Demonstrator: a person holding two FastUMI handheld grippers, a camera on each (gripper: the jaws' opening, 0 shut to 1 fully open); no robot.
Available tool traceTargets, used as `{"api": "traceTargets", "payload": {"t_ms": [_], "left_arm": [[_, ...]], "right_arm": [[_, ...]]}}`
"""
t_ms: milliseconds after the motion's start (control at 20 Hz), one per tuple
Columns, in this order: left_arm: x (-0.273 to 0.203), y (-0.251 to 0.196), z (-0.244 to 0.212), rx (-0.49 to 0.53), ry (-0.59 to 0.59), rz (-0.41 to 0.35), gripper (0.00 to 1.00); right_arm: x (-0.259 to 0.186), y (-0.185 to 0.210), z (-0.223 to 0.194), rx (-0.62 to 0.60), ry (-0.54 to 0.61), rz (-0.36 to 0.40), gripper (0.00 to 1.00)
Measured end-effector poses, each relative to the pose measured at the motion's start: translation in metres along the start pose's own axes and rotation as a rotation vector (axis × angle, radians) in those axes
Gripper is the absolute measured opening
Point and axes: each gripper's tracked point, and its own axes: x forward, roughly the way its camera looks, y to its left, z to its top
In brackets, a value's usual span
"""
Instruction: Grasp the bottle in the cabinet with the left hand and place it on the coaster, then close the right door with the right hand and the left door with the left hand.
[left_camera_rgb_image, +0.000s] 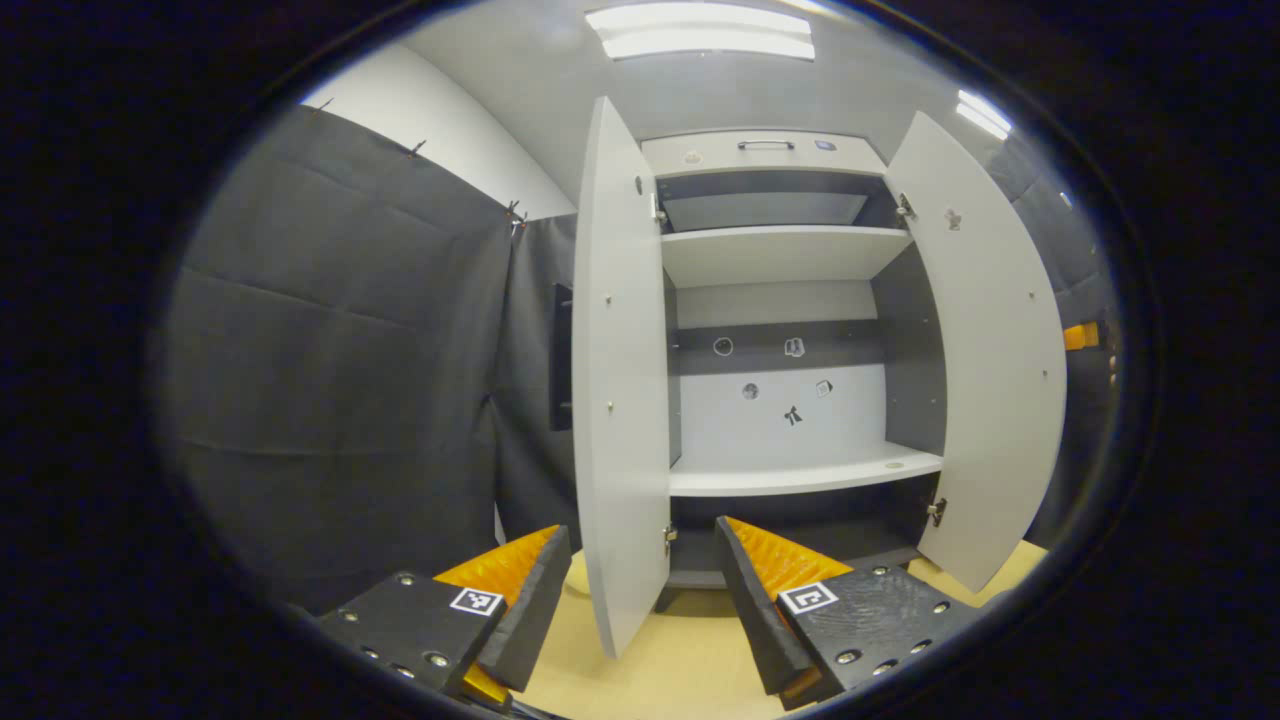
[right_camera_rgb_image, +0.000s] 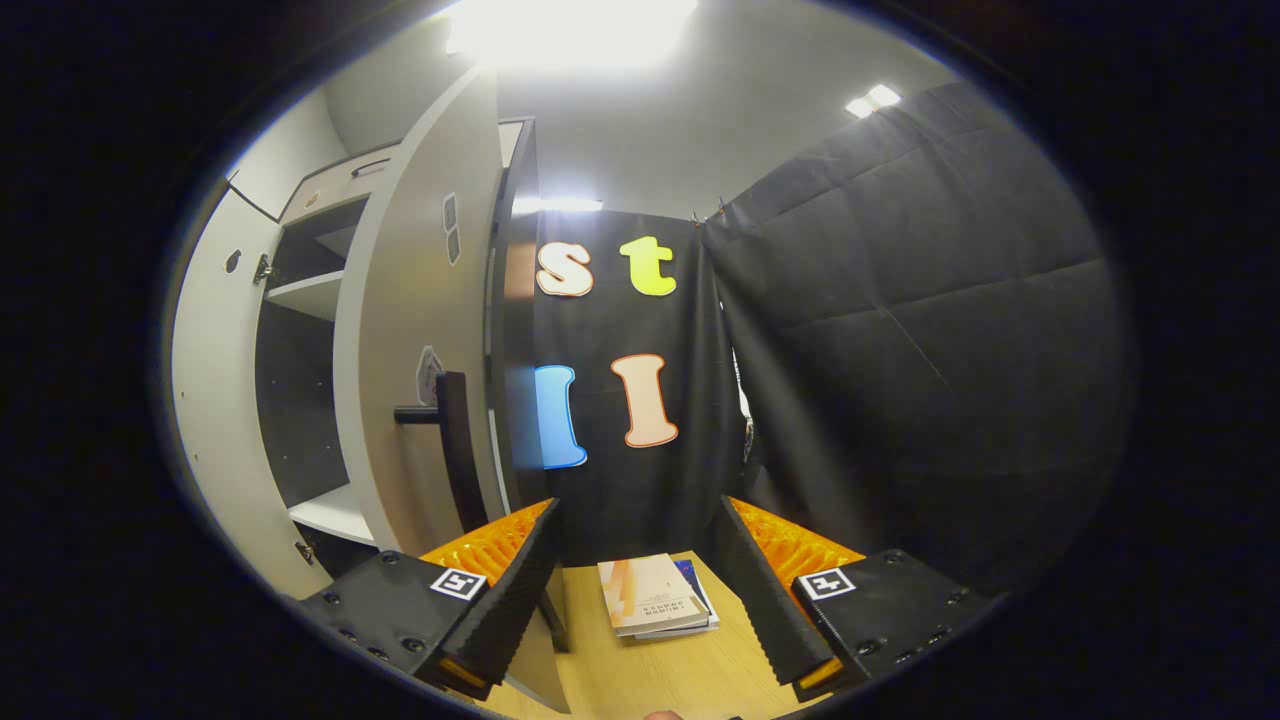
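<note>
A white cabinet (left_camera_rgb_image: 780, 255) stands straight ahead in the left gripper view with both doors swung open. Its left door (left_camera_rgb_image: 620, 400) is edge-on between my fingers; its right door (left_camera_rgb_image: 985, 350) stands at the right. The shelves (left_camera_rgb_image: 800, 478) are bare. My left gripper (left_camera_rgb_image: 640, 590) is open, low in front of the cabinet, holding nothing. In the right gripper view the right door (right_camera_rgb_image: 415, 330) with its dark handle (right_camera_rgb_image: 450, 440) stands just left of my right gripper (right_camera_rgb_image: 640, 590), which is open with nothing between its fingers.
A wooden tabletop (left_camera_rgb_image: 680, 670) lies under the cabinet. Two books (right_camera_rgb_image: 655, 595) lie on the tabletop (right_camera_rgb_image: 640, 680) ahead of my right gripper. Black cloth walls (left_camera_rgb_image: 340, 370) close the booth at the sides and back (right_camera_rgb_image: 900, 380).
</note>
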Motion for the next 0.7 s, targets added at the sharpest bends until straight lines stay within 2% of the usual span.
{"api": "traceTargets", "payload": {"t_ms": [100, 300, 400, 450, 500, 600, 650, 700], "left_arm": [[0.004, 0.018, -0.001, -0.004, -0.001, 0.009, 0.84], [0.013, 0.053, -0.003, 0.009, -0.012, 0.031, 0.85], [0.016, 0.069, -0.006, 0.009, -0.015, 0.038, 0.84], [0.018, 0.075, -0.008, 0.005, -0.013, 0.040, 0.84], [0.018, 0.082, -0.010, -0.001, -0.011, 0.039, 0.86], [0.023, 0.094, -0.015, -0.014, -0.003, 0.036, 0.84], [0.026, 0.099, -0.017, -0.018, 0.000, 0.033, 0.85], [0.030, 0.103, -0.018, -0.021, 0.000, 0.028, 0.84]], "right_arm": [[-0.001, 0.011, 0.002, -0.016, -0.003, -0.012, 0.98], [-0.002, 0.016, 0.005, -0.066, -0.016, -0.089, 0.95], [-0.004, 0.024, 0.008, -0.107, -0.025, -0.096, 0.92], [-0.006, 0.025, 0.009, -0.129, -0.031, -0.105, 0.95], [-0.008, 0.026, 0.011, -0.138, -0.034, -0.113, 0.92], [-0.010, 0.034, 0.011, -0.129, -0.030, -0.120, 0.95], [-0.012, 0.039, 0.010, -0.122, -0.032, -0.117, 0.92], [-0.014, 0.046, 0.010, -0.117, -0.036, -0.111, 0.95]]}}
